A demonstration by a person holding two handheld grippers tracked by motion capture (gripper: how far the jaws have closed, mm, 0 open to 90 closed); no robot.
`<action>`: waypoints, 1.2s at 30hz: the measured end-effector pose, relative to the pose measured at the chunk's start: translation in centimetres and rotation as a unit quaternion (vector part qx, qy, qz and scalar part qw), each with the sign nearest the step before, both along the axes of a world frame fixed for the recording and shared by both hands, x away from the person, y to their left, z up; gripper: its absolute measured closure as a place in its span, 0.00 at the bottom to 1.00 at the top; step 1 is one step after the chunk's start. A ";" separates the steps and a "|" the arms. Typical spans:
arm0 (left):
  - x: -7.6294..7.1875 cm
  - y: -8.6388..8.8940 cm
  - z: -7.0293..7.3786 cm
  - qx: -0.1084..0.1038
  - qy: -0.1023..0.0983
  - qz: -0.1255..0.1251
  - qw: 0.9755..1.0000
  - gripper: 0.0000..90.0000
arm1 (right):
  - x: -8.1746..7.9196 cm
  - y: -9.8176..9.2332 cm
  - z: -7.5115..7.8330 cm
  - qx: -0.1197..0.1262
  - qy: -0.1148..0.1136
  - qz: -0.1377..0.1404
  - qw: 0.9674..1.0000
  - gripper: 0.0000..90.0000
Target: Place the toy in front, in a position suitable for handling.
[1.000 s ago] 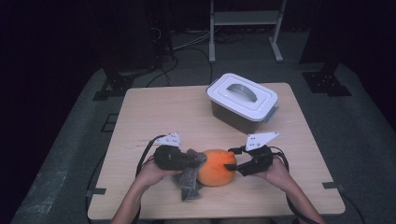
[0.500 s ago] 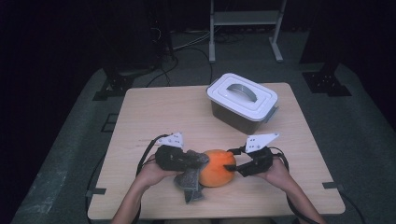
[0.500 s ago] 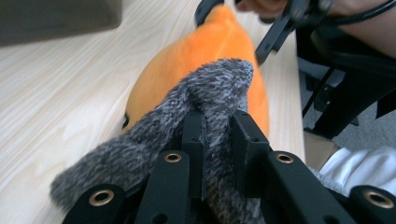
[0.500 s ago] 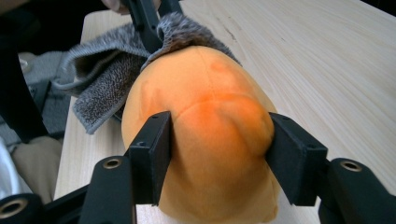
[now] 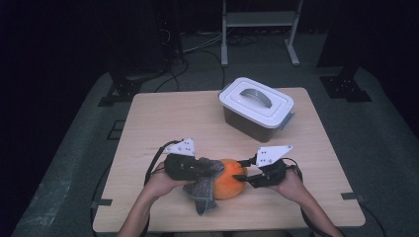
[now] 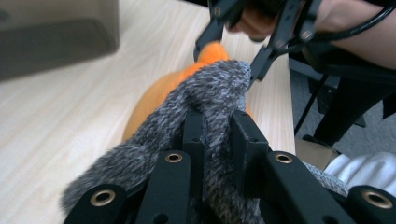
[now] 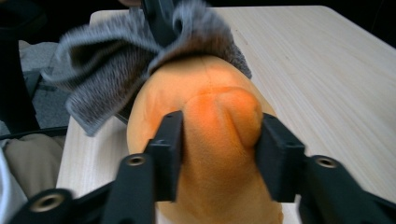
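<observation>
An orange plush toy (image 5: 228, 178) lies near the front edge of the wooden table (image 5: 163, 113), between the person's two hands. A grey knitted cloth (image 5: 202, 185) is draped over the toy's left end, apparently so that it can be rubbed across the plush surface. The left gripper (image 6: 215, 133) has its jaws drawn narrow and clamped on a fold of the cloth, which keeps the fabric bunched and controllable. The right gripper (image 7: 219, 140) straddles the toy's bulging end; its jaws have just been closing, and the pads now press into the soft fabric on both sides, probably to steady the toy against the wiping. A lidded storage box (image 5: 257, 106) stands well apart at the table's far side.
</observation>
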State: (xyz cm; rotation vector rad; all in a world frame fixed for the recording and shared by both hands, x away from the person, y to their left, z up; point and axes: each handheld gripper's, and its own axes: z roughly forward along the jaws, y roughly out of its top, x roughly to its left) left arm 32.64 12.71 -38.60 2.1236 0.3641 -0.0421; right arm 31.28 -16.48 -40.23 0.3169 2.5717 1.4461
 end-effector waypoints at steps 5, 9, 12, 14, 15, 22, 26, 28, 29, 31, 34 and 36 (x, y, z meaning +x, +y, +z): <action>0.1 0.1 -0.2 -0.005 0.007 0.003 1.000 0.87 | 0.9 -0.6 -0.6 0.009 0.048 -0.013 0.999 0.46; -0.2 -0.2 0.5 0.000 -0.008 0.002 1.000 0.87 | 0.2 -0.1 -0.5 -0.002 0.015 -0.005 1.000 0.58; -0.5 -0.5 1.0 -0.004 -0.017 -0.002 1.000 0.87 | -0.5 0.5 -0.4 -0.008 -0.014 0.013 1.000 0.60; -0.7 -0.7 1.2 -0.004 -0.022 -0.003 1.000 0.87 | -0.8 0.8 -0.3 -0.012 -0.022 0.018 1.000 0.61; -0.8 -0.8 1.3 -0.002 -0.022 -0.007 1.000 0.87 | -0.9 0.9 -0.3 -0.012 -0.025 0.022 0.999 0.61; -0.1 -0.2 0.4 0.006 -0.006 0.003 1.000 0.87 | -0.8 0.7 -0.3 -0.017 -0.030 0.023 0.999 0.66; 0.6 0.7 -0.4 0.010 0.008 0.018 1.000 0.87 | -0.2 0.1 -0.5 -0.010 -0.014 0.011 1.000 0.63; 0.6 0.6 -0.5 0.008 0.010 0.017 1.000 0.87 | -0.1 0.2 -0.5 0.000 0.005 0.008 1.000 0.51; 0.4 0.4 -0.3 0.004 0.008 0.014 1.000 0.87 | -0.1 0.3 -0.5 0.002 0.013 0.005 1.000 0.47; 0.2 0.0 0.1 -0.002 0.001 0.005 1.000 0.87 | -0.2 0.7 -0.5 0.002 0.015 0.001 1.000 0.42; -0.2 -0.5 0.4 -0.001 -0.004 -0.010 1.000 0.87 | -0.4 0.9 -0.5 0.000 0.007 0.003 1.000 0.45; -0.1 -0.6 0.1 0.001 0.006 -0.014 1.000 0.86 | -0.6 0.9 -0.5 -0.015 -0.010 0.010 1.000 0.53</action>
